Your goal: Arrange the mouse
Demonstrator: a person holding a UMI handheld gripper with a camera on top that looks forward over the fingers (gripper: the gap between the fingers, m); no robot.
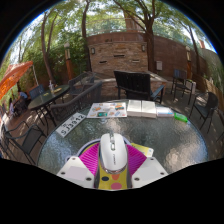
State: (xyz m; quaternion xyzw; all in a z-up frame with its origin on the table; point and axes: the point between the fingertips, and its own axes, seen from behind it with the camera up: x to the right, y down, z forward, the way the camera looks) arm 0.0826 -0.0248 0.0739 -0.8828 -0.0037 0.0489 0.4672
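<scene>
A white computer mouse [113, 151] with a grey scroll wheel sits between my two fingers, its nose pointing away from me. My gripper [113, 160] has both magenta pads [92, 158] pressed against the mouse's sides, so it is shut on the mouse. The mouse is held above a round glass table [70, 145]. A yellow card with pink and blue spots [112, 180] shows just under the rear of the mouse, between the fingers.
Beyond the fingers on the table lie a white keyboard-like strip [69, 124], an open magazine [106, 110], stacked papers [150, 109] and a green item [181, 117]. Dark patio chairs [135, 84] ring the table. A brick wall [118, 52] stands behind.
</scene>
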